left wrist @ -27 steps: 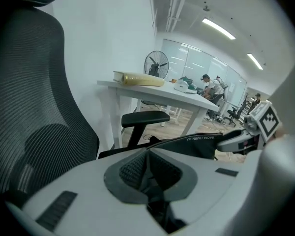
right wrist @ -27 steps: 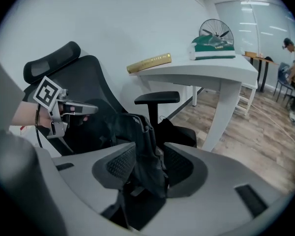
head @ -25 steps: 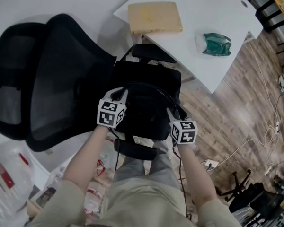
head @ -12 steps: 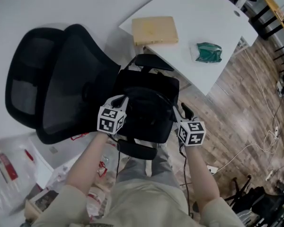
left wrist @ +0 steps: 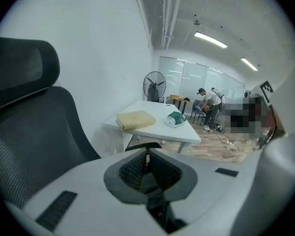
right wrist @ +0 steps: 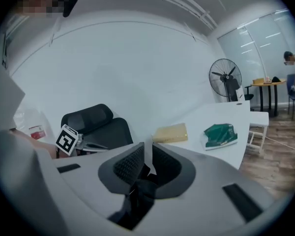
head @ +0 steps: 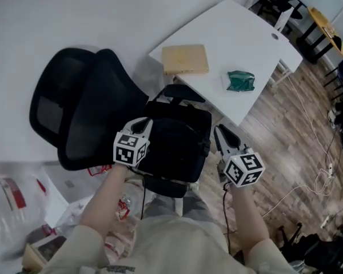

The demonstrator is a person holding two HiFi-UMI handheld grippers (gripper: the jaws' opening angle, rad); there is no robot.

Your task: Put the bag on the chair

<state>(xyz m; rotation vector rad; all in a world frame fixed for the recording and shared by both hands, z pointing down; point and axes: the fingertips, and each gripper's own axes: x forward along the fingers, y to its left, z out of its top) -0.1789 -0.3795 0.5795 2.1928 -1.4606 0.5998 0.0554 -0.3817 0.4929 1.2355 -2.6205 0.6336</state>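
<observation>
A black bag (head: 174, 144) rests on the seat of the black office chair (head: 97, 119), between its armrests. At the bag's left edge is my left gripper (head: 144, 123); its jaws (left wrist: 147, 159) stand together with only a hairline slit, and no bag shows between them in the left gripper view. My right gripper (head: 220, 131) hangs to the right of the bag, apart from it. Its jaws (right wrist: 147, 154) are closing with a narrow gap and nothing between them. The chair's backrest (right wrist: 96, 127) and the left gripper's marker cube (right wrist: 66, 137) show in the right gripper view.
A white table (head: 246, 44) behind the chair carries a tan flat box (head: 185, 59) and a green packet (head: 240, 80). Cables (head: 320, 176) lie on the wood floor at right. Plastic bags (head: 11, 193) lie at left. A fan (left wrist: 154, 86) and people (left wrist: 209, 107) are far back.
My right gripper has come off the bag's right side and moved out to the right. The left gripper has stayed at the bag's left edge. The bag lies still on the seat.
</observation>
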